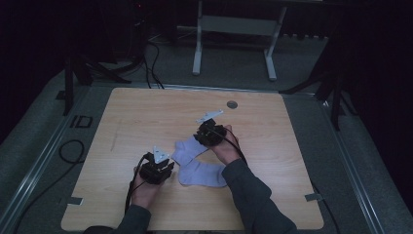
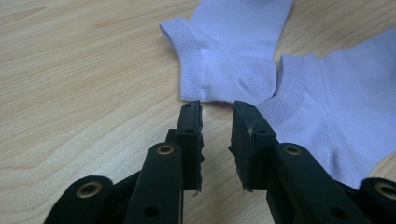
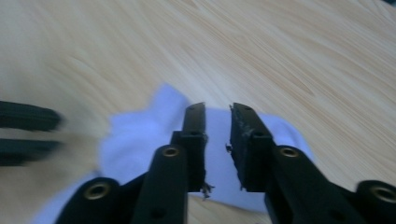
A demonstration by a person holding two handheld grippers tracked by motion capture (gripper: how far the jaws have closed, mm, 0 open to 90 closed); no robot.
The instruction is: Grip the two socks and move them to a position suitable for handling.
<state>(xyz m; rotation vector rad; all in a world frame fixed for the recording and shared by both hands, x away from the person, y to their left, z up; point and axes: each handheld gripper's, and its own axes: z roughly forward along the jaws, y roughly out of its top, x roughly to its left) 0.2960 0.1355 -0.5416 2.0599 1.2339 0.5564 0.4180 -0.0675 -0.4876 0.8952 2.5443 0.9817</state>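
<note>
- Two pale lilac socks on the wooden table (image 1: 126,117), near its middle, and both grippers are right on them.
- The upper sock (image 1: 187,148) lies angled toward the far side; the lower sock (image 1: 202,174) stretches across, nearer the person. In the left gripper view their cuffs meet, touching or all but touching.
- Left gripper (image 1: 163,168) sits just to the left of the socks, jaws parted with a narrow gap and nothing between them.
- Look at the left gripper view: the jaw tips are just short of the upper sock's (image 2: 229,56) heel edge, with the lower sock's (image 2: 327,107) ribbed cuff just beside the right-hand jaw.
- Right gripper (image 1: 207,134) is over the far end of the upper sock, jaws also apart and holding nothing.
- In the right gripper view it's blurry, but lilac cloth (image 3: 149,135) lies directly under and between the jaws.
</note>
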